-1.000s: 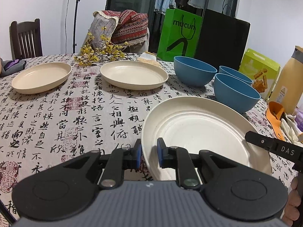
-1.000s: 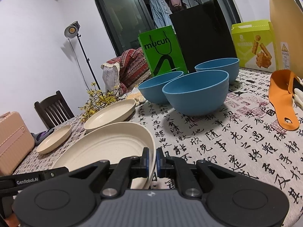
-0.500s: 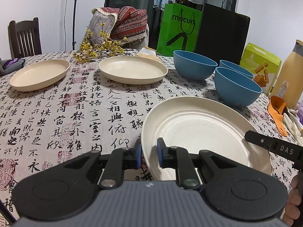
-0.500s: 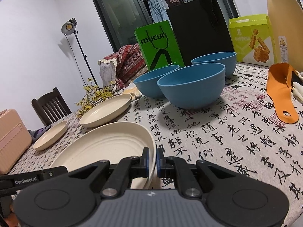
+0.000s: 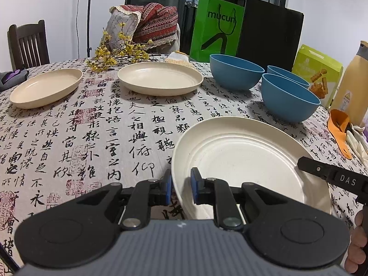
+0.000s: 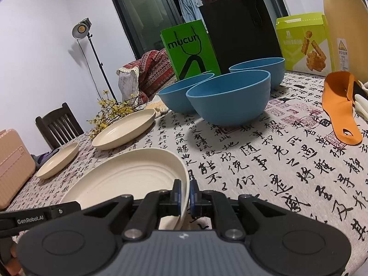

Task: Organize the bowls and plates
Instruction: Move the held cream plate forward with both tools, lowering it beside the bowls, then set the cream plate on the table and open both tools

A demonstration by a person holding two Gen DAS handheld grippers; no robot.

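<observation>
A large cream plate (image 5: pixel 248 158) (image 6: pixel 128 179) is held over the tablecloth by both grippers. My left gripper (image 5: pixel 180 188) is shut on its left rim, and my right gripper (image 6: pixel 184 195) is shut on its right rim. Part of the right gripper (image 5: pixel 331 178) shows at the plate's far side in the left wrist view. Two more cream plates rest further back, one in the middle (image 5: pixel 159 78) (image 6: pixel 125 130) and one at the left (image 5: pixel 46 87) (image 6: pixel 58 159). Three blue bowls (image 5: pixel 235 71) (image 5: pixel 289 97) (image 5: pixel 287 73) stand at the back right, the nearest bowl (image 6: pixel 230 96) in front.
A calligraphy tablecloth (image 5: pixel 92 126) covers the table. Yellow flower twigs (image 5: pixel 115 53), a green bag (image 5: pixel 216 27), a black bag (image 5: pixel 269 32), a green snack box (image 5: pixel 319 71) and a tan bottle (image 5: pixel 352 85) line the back. An orange scoop (image 6: pixel 340 105) lies at the right. A wooden chair (image 5: pixel 27 43) stands behind.
The view has tipped slightly, so the table sits a little lower in both frames. Both grippers keep their hold on the large plate.
</observation>
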